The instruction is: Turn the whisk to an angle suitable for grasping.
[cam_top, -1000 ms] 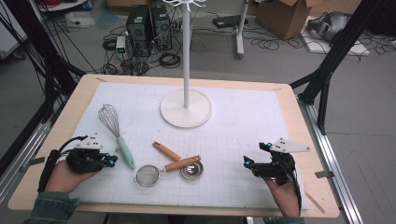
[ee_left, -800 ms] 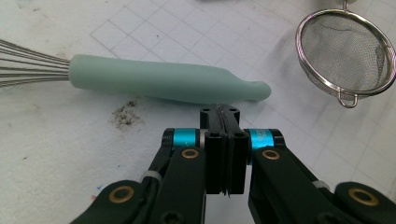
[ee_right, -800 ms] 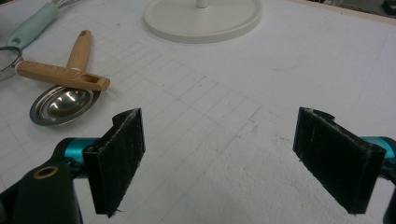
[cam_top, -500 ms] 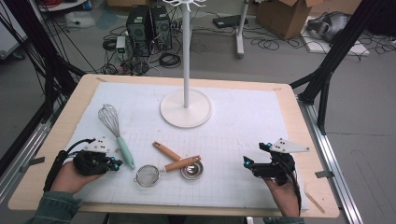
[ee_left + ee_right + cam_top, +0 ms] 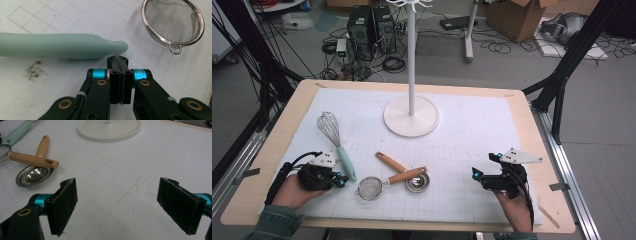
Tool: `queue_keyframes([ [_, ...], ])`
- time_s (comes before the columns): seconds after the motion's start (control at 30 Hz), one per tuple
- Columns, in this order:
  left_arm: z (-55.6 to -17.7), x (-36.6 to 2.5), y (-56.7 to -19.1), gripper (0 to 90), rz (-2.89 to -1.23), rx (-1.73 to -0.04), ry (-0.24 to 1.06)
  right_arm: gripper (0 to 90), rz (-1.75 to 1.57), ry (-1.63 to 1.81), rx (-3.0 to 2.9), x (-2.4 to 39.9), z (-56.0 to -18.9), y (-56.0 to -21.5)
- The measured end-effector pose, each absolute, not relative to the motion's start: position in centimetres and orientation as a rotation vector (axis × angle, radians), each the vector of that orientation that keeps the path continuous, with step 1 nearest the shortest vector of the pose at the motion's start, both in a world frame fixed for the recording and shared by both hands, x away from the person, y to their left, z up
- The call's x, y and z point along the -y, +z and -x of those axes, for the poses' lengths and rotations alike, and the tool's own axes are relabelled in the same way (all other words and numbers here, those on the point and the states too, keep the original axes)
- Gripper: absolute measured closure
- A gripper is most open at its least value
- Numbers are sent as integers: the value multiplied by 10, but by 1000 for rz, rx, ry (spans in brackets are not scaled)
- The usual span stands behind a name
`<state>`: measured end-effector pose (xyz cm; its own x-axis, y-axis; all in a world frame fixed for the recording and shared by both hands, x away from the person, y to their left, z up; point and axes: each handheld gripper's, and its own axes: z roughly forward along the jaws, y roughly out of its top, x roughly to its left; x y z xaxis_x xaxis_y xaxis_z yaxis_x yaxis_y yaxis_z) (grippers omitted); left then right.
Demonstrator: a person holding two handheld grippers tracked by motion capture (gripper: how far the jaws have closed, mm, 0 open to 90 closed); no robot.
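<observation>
A whisk (image 5: 334,137) with a mint-green handle (image 5: 62,46) lies at the left of the white mat. My left gripper (image 5: 341,180) rests low on the mat just short of that handle's end. Its jaws (image 5: 117,60) are shut with nothing between them. A small mesh strainer (image 5: 371,188) (image 5: 172,21) lies to its right. Two wooden-handled measuring spoons (image 5: 404,176) (image 5: 33,176) lie crossed beside the strainer. My right gripper (image 5: 477,175) (image 5: 118,185) sits at the front right, open over bare mat.
A white stand with a round base (image 5: 411,116) (image 5: 108,127) and a tall pole rises at the back centre. The wooden table edge (image 5: 532,130) frames the mat. Cables, computer cases and boxes lie on the floor beyond.
My left hand has crept a little to the right and nearer the front, by the end of the whisk handle. The right hand has stayed still.
</observation>
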<state>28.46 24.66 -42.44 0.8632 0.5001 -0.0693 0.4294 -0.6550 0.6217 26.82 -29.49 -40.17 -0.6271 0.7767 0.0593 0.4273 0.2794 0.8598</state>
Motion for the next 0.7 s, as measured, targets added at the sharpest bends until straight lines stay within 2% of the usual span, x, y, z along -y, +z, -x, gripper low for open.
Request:
queue_keyframes([
  [0.7, -286, -241, -428, 886, -2388, -645, 119, 157, -1094, 1287, -2181, 295, -268, -401],
])
